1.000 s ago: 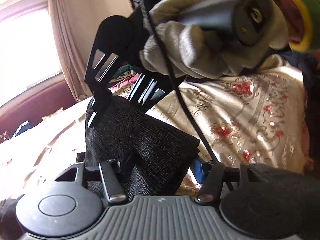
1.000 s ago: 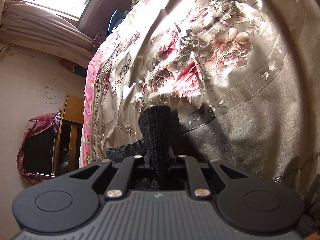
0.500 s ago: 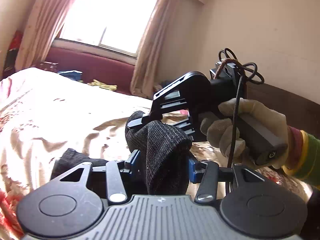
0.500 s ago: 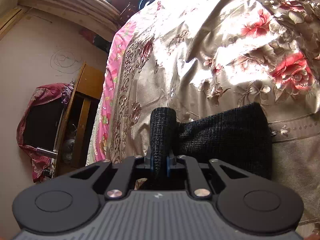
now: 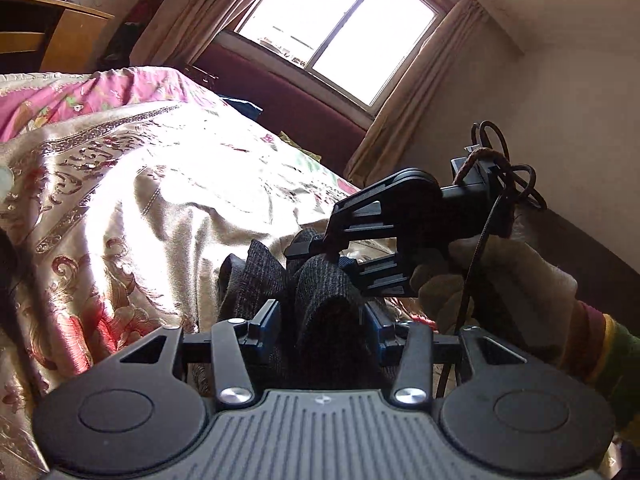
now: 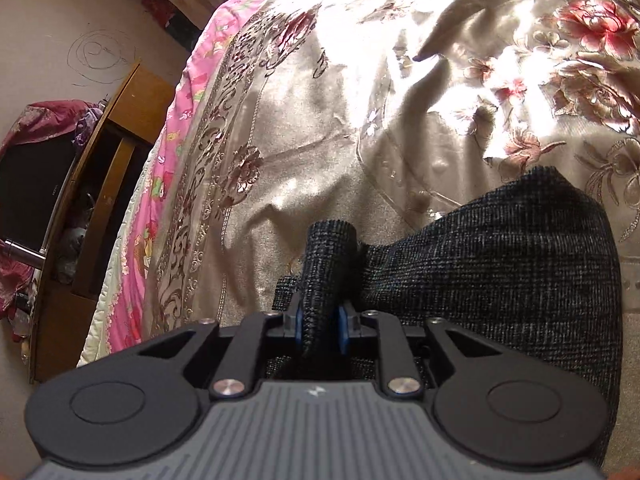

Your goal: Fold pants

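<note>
The pants (image 5: 324, 296) are dark grey woven cloth, bunched on the floral bedspread. My left gripper (image 5: 320, 312) is shut on a thick fold of them. My right gripper (image 6: 320, 320) is shut on a narrow fold of the pants (image 6: 500, 264), which spread to its right over the bed. In the left wrist view the right gripper (image 5: 320, 252), held by a gloved hand (image 5: 492, 276), pinches the same cloth just beyond my left fingers.
The beige bedspread with red flowers (image 6: 400, 100) covers the bed, with a pink quilt edge (image 6: 176, 128) at its left side. A wooden cabinet (image 6: 100, 184) stands beside the bed. A window (image 5: 340, 28) with curtains is at the far end.
Both grippers have swung with the pants still held. The left view has tilted up toward the window; the right view has moved so more of the pants shows at right.
</note>
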Demonstrator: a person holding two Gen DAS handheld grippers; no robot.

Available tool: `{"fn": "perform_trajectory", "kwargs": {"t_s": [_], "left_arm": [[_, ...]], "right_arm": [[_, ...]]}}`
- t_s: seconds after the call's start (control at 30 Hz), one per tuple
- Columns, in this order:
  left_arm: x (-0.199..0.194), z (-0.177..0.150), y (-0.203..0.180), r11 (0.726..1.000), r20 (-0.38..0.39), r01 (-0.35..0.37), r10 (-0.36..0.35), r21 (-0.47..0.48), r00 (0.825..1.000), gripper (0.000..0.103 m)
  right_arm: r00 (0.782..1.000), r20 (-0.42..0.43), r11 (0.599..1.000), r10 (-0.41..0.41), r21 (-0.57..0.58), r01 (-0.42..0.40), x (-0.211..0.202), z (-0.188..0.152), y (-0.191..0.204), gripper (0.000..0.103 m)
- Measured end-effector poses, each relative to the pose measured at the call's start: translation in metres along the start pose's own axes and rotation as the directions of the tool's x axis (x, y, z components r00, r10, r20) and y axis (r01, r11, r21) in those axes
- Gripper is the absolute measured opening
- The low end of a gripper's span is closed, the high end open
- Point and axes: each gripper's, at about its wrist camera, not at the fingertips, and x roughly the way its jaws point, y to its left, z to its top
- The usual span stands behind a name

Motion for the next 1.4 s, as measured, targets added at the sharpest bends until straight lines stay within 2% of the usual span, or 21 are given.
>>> {"fn": "perform_trajectory", "kwargs": {"t_s": [0.07, 0.13, 0.17, 0.23, 0.3, 0.37, 0.43, 0.53, 0.63, 0.77, 0.87, 0.93, 1.0, 1.03, 1.1, 1.13, 1.2, 1.27, 1.3, 1.4], "left_arm": [[-0.004, 0.004, 0.004, 1.000, 0.007, -0.002, 0.002, -0.002, 1.000, 0.062], [-0.003, 0.003, 0.005, 1.000, 0.000, -0.015, 0.015, 0.001, 1.000, 0.067], [0.000, 0.002, 0.005, 1.000, -0.009, -0.027, 0.027, 0.011, 1.000, 0.068], [0.010, 0.001, 0.004, 0.995, -0.047, -0.088, 0.090, 0.045, 0.995, 0.069], [0.019, 0.001, 0.010, 0.983, -0.086, -0.174, 0.179, 0.056, 0.980, 0.069], [0.020, 0.002, 0.018, 0.982, -0.099, -0.188, 0.190, 0.020, 0.977, 0.069], [0.011, 0.004, 0.020, 0.980, -0.066, -0.197, 0.198, 0.013, 0.978, 0.069], [-0.001, 0.008, 0.008, 0.966, -0.004, -0.233, 0.235, 0.114, 0.972, 0.069], [-0.005, 0.016, -0.007, 0.965, 0.051, -0.203, 0.197, 0.167, 0.979, 0.069], [0.005, 0.026, -0.033, 0.948, 0.114, -0.165, 0.139, 0.271, 0.984, 0.069], [0.027, 0.024, -0.038, 0.945, 0.076, -0.116, 0.098, 0.307, 0.992, 0.069], [0.049, 0.019, -0.029, 0.948, 0.004, -0.113, 0.117, 0.297, 0.993, 0.069], [0.072, 0.008, -0.018, 0.933, -0.066, -0.173, 0.203, 0.315, 0.977, 0.068], [0.079, 0.004, -0.013, 0.929, -0.094, -0.188, 0.228, 0.320, 0.969, 0.068], [0.082, 0.006, -0.004, 0.942, -0.119, -0.182, 0.222, 0.283, 0.968, 0.068], [0.081, 0.005, -0.004, 0.937, -0.116, -0.187, 0.230, 0.294, 0.966, 0.068], [0.082, 0.003, -0.010, 0.911, -0.125, -0.201, 0.261, 0.361, 0.957, 0.067], [0.076, 0.003, -0.021, 0.892, -0.118, -0.201, 0.269, 0.405, 0.956, 0.067], [0.071, 0.005, -0.026, 0.891, -0.115, -0.194, 0.261, 0.410, 0.958, 0.067], [0.061, 0.006, -0.032, 0.901, -0.111, -0.185, 0.247, 0.392, 0.963, 0.067]], "right_arm": [[1.000, 0.008, 0.998, -0.028, -0.062, 0.029, 0.002, -0.001, 0.012, 0.026], [0.999, 0.024, 0.993, -0.033, -0.113, 0.035, 0.003, -0.003, 0.024, 0.035], [0.999, 0.033, 0.991, -0.031, -0.132, 0.035, 0.004, -0.003, 0.029, 0.034], [0.998, 0.054, 0.986, -0.011, -0.168, 0.020, 0.007, -0.001, 0.042, 0.034], [0.998, 0.061, 0.983, 0.003, -0.186, 0.008, 0.008, 0.002, 0.049, 0.034], [0.996, 0.084, 0.980, 0.009, -0.201, 0.008, 0.002, 0.002, 0.050, 0.034], [0.992, 0.123, 0.968, 0.007, -0.250, 0.024, -0.012, -0.003, 0.052, 0.034], [0.985, 0.172, 0.937, 0.016, -0.346, 0.045, -0.038, -0.020, 0.048, 0.034], [0.979, 0.205, 0.903, -0.010, -0.419, 0.097, -0.047, -0.032, 0.043, 0.034], [0.977, 0.211, 0.922, -0.026, -0.372, 0.105, -0.030, -0.015, 0.023, 0.033], [0.979, 0.203, 0.927, -0.020, -0.363, 0.095, -0.010, -0.005, 0.009, 0.029], [0.983, 0.184, 0.931, -0.015, -0.357, 0.081, 0.006, -0.004, -0.003, 0.026], [0.985, 0.171, 0.937, -0.025, -0.339, 0.082, 0.020, -0.005, -0.016, 0.025], [0.986, 0.168, 0.946, -0.013, -0.317, 0.067, 0.027, -0.006, -0.026, 0.021], [0.986, 0.166, 0.960, -0.005, -0.276, 0.051, 0.037, -0.004, -0.041, 0.016], [0.987, 0.161, 0.966, -0.006, -0.253, 0.047, 0.039, -0.002, -0.045, 0.011], [0.987, 0.157, 0.973, 0.015, -0.230, 0.022, 0.032, 0.002, -0.047, 0.011], [0.980, 0.198, 0.968, 0.031, -0.251, 0.020, 0.011, 0.000, -0.043, 0.016], [0.971, 0.233, 0.964, 0.046, -0.266, 0.019, -0.006, -0.004, -0.042, 0.020], [0.950, 0.301, 0.967, 0.084, -0.257, -0.004, -0.062, -0.020, -0.053, 0.020]]}}
